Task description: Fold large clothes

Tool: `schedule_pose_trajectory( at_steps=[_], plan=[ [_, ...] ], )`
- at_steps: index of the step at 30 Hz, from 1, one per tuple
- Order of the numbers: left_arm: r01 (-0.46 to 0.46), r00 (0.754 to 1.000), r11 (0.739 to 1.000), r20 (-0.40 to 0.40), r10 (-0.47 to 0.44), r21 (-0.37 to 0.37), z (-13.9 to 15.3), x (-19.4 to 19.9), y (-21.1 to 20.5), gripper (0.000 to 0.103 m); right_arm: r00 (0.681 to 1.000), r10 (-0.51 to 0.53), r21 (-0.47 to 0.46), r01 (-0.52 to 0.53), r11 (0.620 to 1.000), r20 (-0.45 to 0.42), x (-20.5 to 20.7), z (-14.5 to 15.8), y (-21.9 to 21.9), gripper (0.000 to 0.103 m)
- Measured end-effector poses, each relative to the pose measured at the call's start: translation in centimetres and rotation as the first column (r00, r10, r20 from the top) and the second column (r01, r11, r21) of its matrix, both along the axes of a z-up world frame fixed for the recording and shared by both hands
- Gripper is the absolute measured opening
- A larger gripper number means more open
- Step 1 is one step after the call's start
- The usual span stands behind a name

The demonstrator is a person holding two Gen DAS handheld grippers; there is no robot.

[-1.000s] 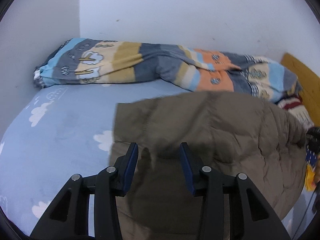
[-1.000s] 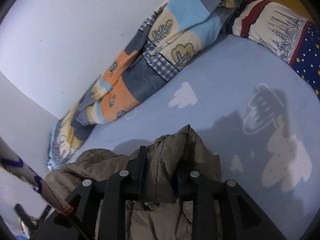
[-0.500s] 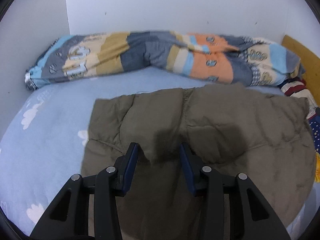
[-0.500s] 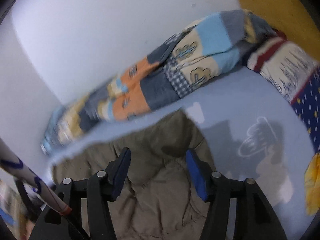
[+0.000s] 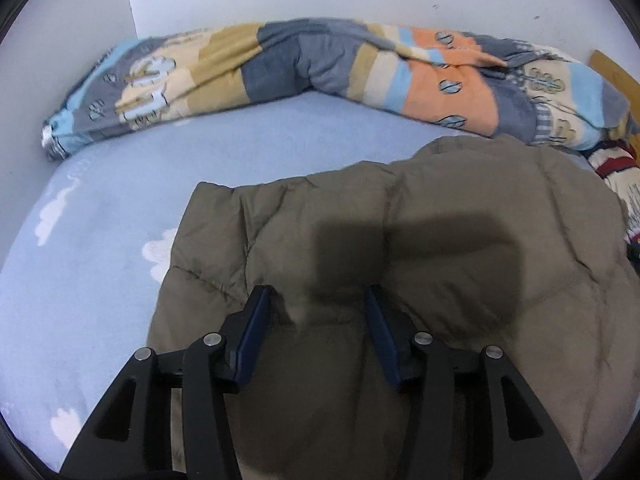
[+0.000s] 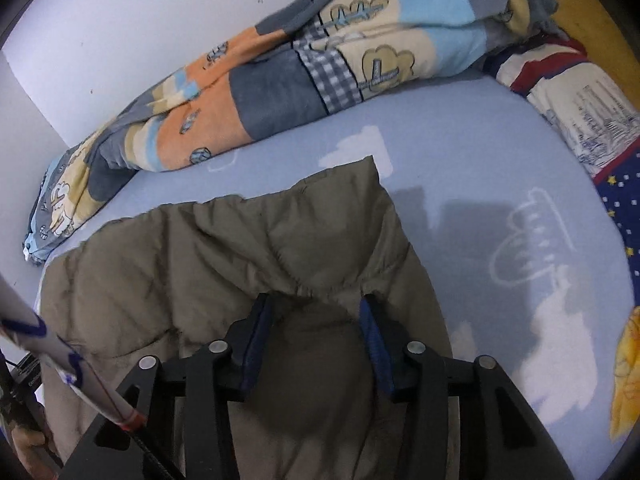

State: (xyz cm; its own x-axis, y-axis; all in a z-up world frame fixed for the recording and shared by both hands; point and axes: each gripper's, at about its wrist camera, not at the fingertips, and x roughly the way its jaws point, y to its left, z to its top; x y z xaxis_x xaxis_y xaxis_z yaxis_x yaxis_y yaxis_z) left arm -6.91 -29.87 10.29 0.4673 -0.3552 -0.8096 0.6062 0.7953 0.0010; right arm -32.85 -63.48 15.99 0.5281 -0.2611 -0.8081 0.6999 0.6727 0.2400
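Note:
An olive-brown quilted jacket (image 5: 420,248) lies spread flat on the light blue bed sheet (image 5: 104,240). It also shows in the right wrist view (image 6: 224,256), with a corner pointing toward the wall. My left gripper (image 5: 316,300) is open and empty, just above the jacket's near part. My right gripper (image 6: 314,306) is open and empty, hovering over a puckered seam of the jacket.
A rolled patchwork blanket (image 5: 320,64) lies along the white wall, seen also in the right wrist view (image 6: 280,80). A striped and starred pillow (image 6: 592,120) sits at the right by a wooden headboard (image 6: 592,4). A yellow item (image 6: 628,372) lies at the right edge.
My right gripper let go of the bunched jacket and opened. The jacket now lies spread flat. Both grippers drew back a little over it.

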Motion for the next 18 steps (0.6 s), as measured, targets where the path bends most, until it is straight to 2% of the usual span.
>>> schedule_pose_trajectory(
  at_steps=[5,9,11,13,15,18],
  plan=[
    [0.018,1.000,0.995,0.020,-0.016,-0.100,3.4,-4.5,3.7,0.049,0.993,0.040,-0.068,-0.032,0.997,0.110,-3.9,4.4,5.4,0.049],
    [0.027,0.999,0.991,0.037,-0.022,-0.130,4.9,-8.6,6.3,0.049,0.982,0.061,-0.045,-0.054,0.998,0.177,-7.2,5.9,10.3,0.049],
    [0.001,0.998,0.992,0.055,0.006,-0.124,5.0,-10.6,7.9,0.052,0.982,0.064,-0.062,-0.054,0.997,0.180,-8.4,6.1,12.7,0.049],
    [-0.022,0.999,0.991,0.039,0.027,-0.132,4.7,-12.0,9.1,0.052,0.983,0.048,-0.067,-0.036,0.997,0.180,-9.7,5.8,14.6,0.049],
    [-0.064,0.997,0.988,0.025,0.068,-0.139,4.0,-13.1,9.9,0.052,0.983,0.034,-0.035,-0.028,0.999,0.181,-10.6,4.5,15.9,0.049],
    [-0.065,0.998,0.988,0.000,0.066,-0.140,2.6,-13.4,9.6,0.053,0.986,0.030,0.000,-0.031,1.000,0.162,-10.0,3.0,16.8,0.049]
  ],
)
